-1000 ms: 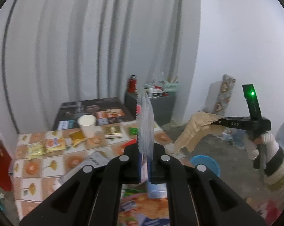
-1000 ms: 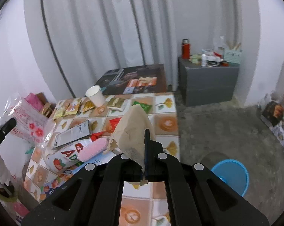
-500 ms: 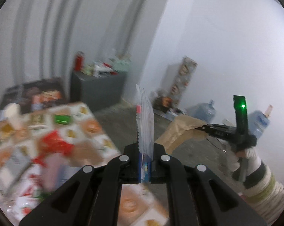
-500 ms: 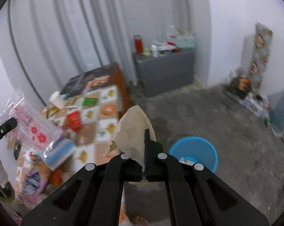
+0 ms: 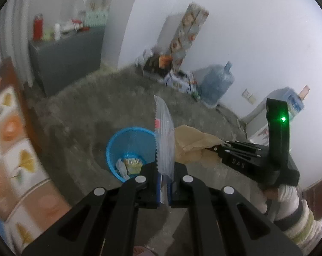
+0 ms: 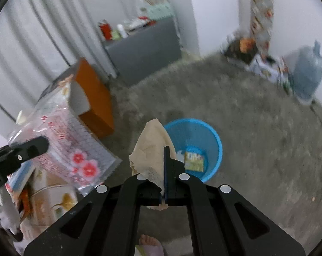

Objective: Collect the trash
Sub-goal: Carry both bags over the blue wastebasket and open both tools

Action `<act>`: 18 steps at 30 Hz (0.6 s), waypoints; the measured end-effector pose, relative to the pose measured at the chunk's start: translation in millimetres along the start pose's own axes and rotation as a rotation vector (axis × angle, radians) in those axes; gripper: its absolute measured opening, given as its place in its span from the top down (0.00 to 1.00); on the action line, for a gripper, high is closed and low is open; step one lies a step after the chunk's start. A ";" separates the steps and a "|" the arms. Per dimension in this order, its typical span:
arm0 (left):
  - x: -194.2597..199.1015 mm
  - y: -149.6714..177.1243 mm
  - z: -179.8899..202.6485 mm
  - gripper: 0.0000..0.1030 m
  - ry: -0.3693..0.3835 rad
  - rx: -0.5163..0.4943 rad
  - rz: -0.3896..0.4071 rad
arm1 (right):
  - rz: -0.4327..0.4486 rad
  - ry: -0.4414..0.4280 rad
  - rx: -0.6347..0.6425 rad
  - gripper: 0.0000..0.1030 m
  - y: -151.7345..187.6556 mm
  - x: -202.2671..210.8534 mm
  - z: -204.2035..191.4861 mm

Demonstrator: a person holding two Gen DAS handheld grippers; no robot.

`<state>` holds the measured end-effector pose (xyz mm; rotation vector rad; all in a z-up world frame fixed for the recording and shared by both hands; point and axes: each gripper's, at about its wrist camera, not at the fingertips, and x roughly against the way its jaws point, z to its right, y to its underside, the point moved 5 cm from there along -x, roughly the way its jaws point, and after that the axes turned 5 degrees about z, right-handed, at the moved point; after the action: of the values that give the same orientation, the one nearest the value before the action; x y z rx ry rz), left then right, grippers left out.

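A blue mesh bin [image 5: 130, 149] [image 6: 200, 136] stands on the grey floor with a yellow packet and other wrappers at its bottom. My left gripper [image 5: 163, 194] is shut on a clear plastic wrapper [image 5: 164, 136] with red flower print [image 6: 75, 147], held edge-on just right of the bin. My right gripper [image 6: 163, 192] is shut on a crumpled brown paper [image 6: 152, 149] [image 5: 195, 143], held at the bin's left rim in the right wrist view. Both grippers point down towards the floor, close beside each other.
The table with its patterned cloth [image 5: 13, 149] [image 6: 54, 194] lies at the left. A grey cabinet [image 6: 144, 51] with bottles stands by the curtain. Water jugs [image 5: 216, 81] and boxes line the white wall. A foot [image 6: 149, 243] shows below.
Both grippers swung right, away from the table, and tipped downward; the blue bin has come into the middle of both views. The wrapper and the brown paper stay gripped.
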<state>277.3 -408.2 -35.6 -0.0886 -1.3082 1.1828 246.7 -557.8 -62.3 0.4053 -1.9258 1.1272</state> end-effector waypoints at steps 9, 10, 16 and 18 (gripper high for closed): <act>-126.8 0.3 -16.8 0.96 -0.059 -0.010 -0.148 | -0.126 0.048 -0.130 0.97 13.8 -83.4 50.3; -137.4 1.3 -20.1 0.96 -0.068 -0.011 -0.157 | -0.133 0.054 -0.140 0.96 15.1 -90.7 53.2; -193.7 9.6 -40.7 0.54 -0.108 0.032 -0.225 | -0.162 0.081 -0.208 0.53 26.8 -132.0 73.0; -197.6 11.0 -43.6 0.52 -0.101 0.057 -0.202 | -0.161 0.093 -0.220 0.52 30.5 -138.0 78.8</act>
<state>341.7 -518.0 -193.3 0.1434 -1.3373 1.0621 269.1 -624.9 -207.8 0.3735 -1.8753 0.8070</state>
